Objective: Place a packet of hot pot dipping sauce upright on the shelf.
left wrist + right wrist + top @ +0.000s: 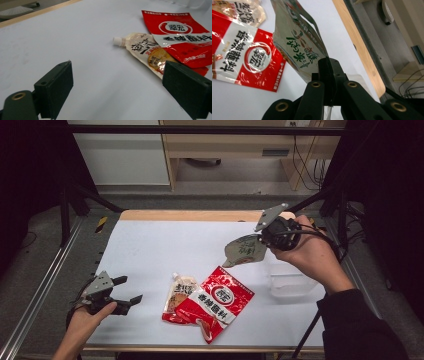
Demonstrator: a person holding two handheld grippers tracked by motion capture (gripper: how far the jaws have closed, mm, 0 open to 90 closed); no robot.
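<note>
Hovering low over the near left corner of the white counter (pixel 150 245), the left gripper (pixel 131 290) is seen with its fingers (pixel 55 85) spread wide, nothing between them, aimed toward the middle of the counter. Just right of it, near the counter's middle front, a pale spouted sauce pouch (pixel 180 292) is laid flat, its white cap pointing away from the person; its right side is overlapped by a red seasoning packet (pixel 217 300) with a white band of black lettering. Farther right and toward the back, a grey-green pouch (pixel 245 250) is held in the air above the counter, pinched at one edge by the closed fingers (pixel 329 75) of the right gripper (pixel 264 237). Below that hand, a clear plastic container (pixel 292 282) stands near the counter's right edge.
</note>
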